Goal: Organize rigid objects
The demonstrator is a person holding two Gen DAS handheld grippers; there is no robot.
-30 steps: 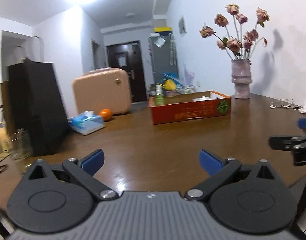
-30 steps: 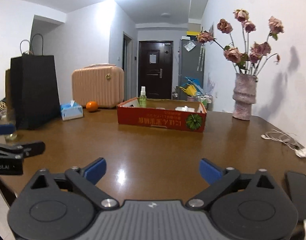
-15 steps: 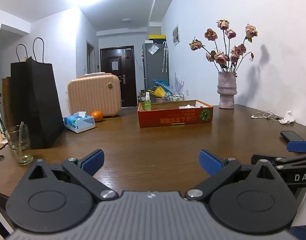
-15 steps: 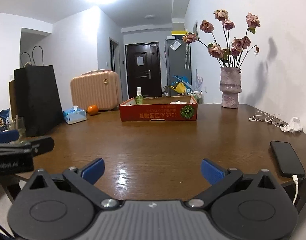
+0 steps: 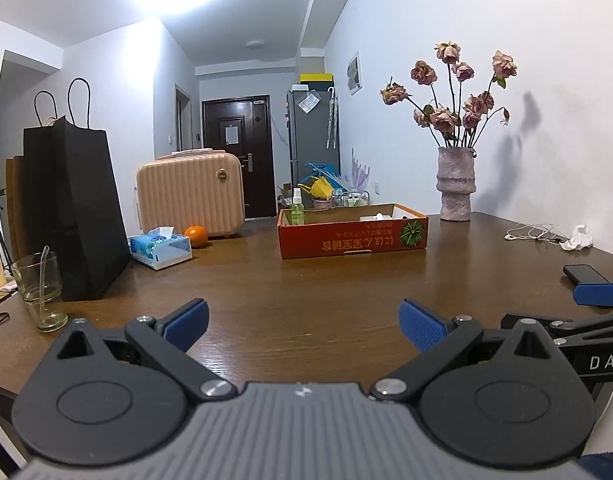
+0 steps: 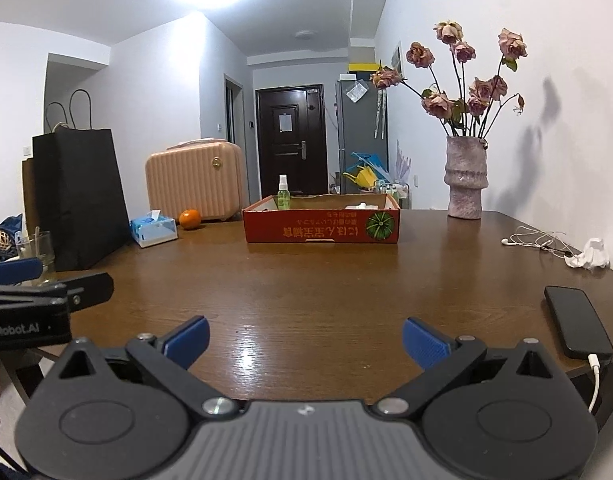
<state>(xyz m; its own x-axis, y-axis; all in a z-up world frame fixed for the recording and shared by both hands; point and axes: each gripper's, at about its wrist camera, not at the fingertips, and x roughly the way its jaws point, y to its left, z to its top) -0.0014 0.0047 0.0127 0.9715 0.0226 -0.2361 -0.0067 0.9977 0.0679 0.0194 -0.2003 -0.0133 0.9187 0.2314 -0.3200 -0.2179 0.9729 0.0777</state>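
Hiding box (image 6: 321, 226) contents: its near wall.

table (image 6: 306, 296) | box (image 6: 321, 226) | vase (image 6: 465, 178) | phone (image 6: 577, 326) | bag (image 6: 80, 200) | tissues (image 6: 153, 231)

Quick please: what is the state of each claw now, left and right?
Left claw: open, holding nothing.
Right claw: open, holding nothing.

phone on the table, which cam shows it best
The right wrist view: the whole black phone lies flat on the table with its white cable plugged in. The left wrist view shows only its far end, behind the right gripper.
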